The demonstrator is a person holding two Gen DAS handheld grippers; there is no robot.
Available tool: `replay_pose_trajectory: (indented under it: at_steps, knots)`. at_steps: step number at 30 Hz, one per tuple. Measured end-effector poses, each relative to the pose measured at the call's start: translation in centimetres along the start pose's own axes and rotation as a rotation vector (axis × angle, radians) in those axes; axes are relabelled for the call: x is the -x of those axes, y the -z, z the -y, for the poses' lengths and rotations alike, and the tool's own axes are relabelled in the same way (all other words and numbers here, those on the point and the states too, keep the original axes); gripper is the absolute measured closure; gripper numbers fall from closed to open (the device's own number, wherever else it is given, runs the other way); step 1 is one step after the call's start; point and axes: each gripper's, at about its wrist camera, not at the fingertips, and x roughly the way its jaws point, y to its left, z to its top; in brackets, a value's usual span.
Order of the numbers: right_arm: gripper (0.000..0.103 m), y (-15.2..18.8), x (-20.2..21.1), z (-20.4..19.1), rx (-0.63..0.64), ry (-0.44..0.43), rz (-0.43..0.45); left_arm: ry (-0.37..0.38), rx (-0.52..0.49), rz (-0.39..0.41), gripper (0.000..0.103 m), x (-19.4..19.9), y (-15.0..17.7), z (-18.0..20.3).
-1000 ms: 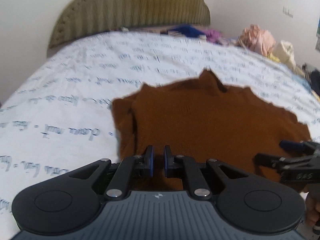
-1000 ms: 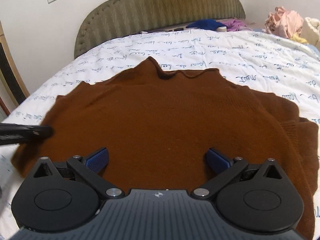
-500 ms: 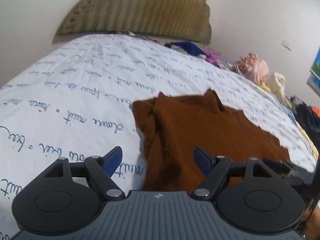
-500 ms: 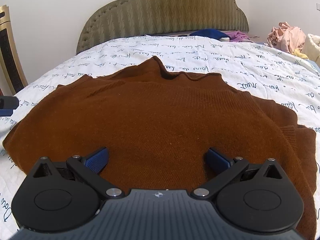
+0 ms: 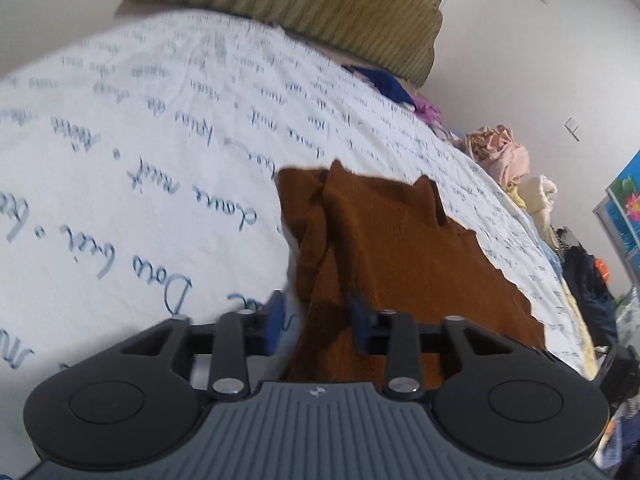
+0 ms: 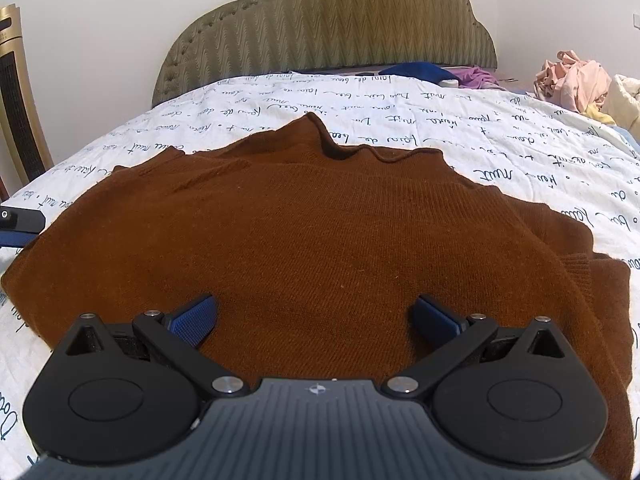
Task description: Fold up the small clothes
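Here a brown knitted sweater (image 6: 320, 240) lies spread on a bed covered by a white sheet (image 5: 140, 152) printed with blue handwriting. Its collar points toward the olive padded headboard (image 6: 328, 28), and its sleeves are folded in along both sides.

The left tool (image 5: 318, 320) sits at the sweater's left edge, where a bunched fold of brown knit rises between its 2 blue pads. The jaws are closing around that fold: the right-hand pad lies against the fabric, while a strip of sheet shows between the left-hand pad and the cloth, so the pinch is not complete. This view is somewhat blurred. In the right wrist view, a dark tip of the left tool (image 6: 20, 222) shows at the picture's left edge, beside the sweater's side.

The right tool (image 6: 316, 320) hangs over the sweater's lower middle with its jaws spread wide; only flat knit lies between the 2 blue pads, and nothing is pinched. Whether its fingers touch the cloth I cannot tell.

At the head of the bed lie a dark blue garment (image 6: 416, 70) and a purple one (image 6: 476, 78). A heap of pink clothes (image 6: 572, 80) rests off the far right side, with a cream bundle (image 6: 624, 100) beside it.
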Motion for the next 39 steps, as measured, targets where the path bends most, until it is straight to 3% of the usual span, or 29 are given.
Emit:
replay_pose_trajectory:
  at_steps: [4,5,8,13,17,23,26,34,39]
  knots:
    - [0.0,0.0,0.0,0.0,0.0,0.0,0.0,0.0,-0.015,-0.029,0.089,-0.5,0.7,0.3]
    - [0.0,0.0,0.0,0.0,0.0,0.0,0.0,-0.006,-0.023,-0.017,0.096,-0.3,0.8,0.5]
    - [0.0,0.0,0.0,0.0,0.0,0.0,0.0,-0.043,-0.043,0.036,0.1,0.8,1.0,1.0]
    - [0.0,0.0,0.0,0.0,0.0,0.0,0.0,-0.107,-0.072,0.084,0.101,2.6,1.8,1.4]
    - [0.0,0.0,0.0,-0.1,0.005,0.005,-0.001,-0.187,-0.169,0.051,0.101,2.1,2.7,2.5]
    - [0.0,0.0,-0.1,-0.2,0.009,0.008,-0.007,-0.276,-0.29,0.112,0.099,2.6,2.3,5.2]
    - [0.0,0.1,-0.1,-0.4,0.015,0.013,-0.006,-0.344,-0.348,0.105,0.099,1.6,1.7,7.0]
    - [0.0,0.3,0.0,-0.3,0.012,0.009,0.006,-0.457,-0.368,0.048,0.098,-2.0,1.8,9.0]
    - [0.0,0.3,0.0,-0.4,0.014,0.011,0.006,-0.474,-0.338,0.037,0.098,-2.3,1.5,8.8]
